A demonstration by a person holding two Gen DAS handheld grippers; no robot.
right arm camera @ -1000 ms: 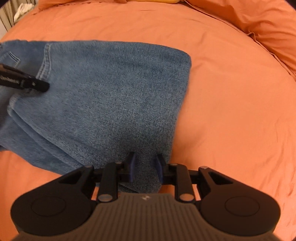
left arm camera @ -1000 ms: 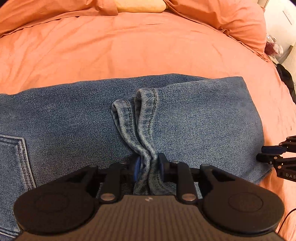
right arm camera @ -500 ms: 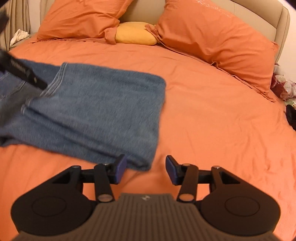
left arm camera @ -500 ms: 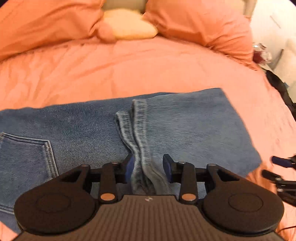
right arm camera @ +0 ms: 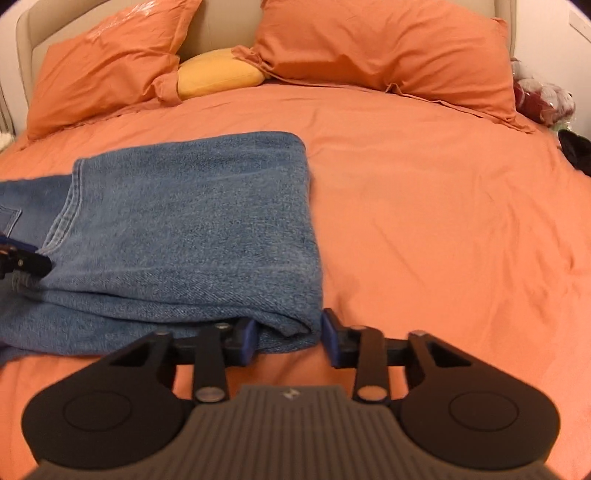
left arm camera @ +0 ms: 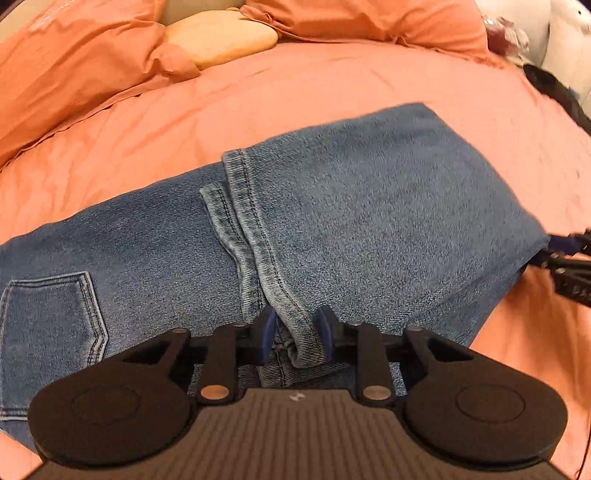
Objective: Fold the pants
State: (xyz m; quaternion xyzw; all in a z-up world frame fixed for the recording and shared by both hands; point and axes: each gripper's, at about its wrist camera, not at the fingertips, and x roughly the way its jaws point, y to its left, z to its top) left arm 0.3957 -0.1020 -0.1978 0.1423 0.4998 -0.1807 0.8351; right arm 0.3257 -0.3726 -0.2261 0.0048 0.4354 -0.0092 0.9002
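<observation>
The folded pants [right arm camera: 192,229] lie on the bed [right arm camera: 443,221], left of its middle; pillows [right arm camera: 384,51] lie behind them by the headboard [right arm camera: 218,33].

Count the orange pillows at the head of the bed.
2. One orange pillow leans on the headboard at the left, the other at the right, with a small yellow cushion between them. Others may lie out of view.

Your bed [right arm camera: 424,206], dressed in orange, carries folded blue jeans [right arm camera: 192,229] at its left side, two orange pillows [right arm camera: 388,51] and a yellow cushion [right arm camera: 218,72] against the headboard.
</observation>
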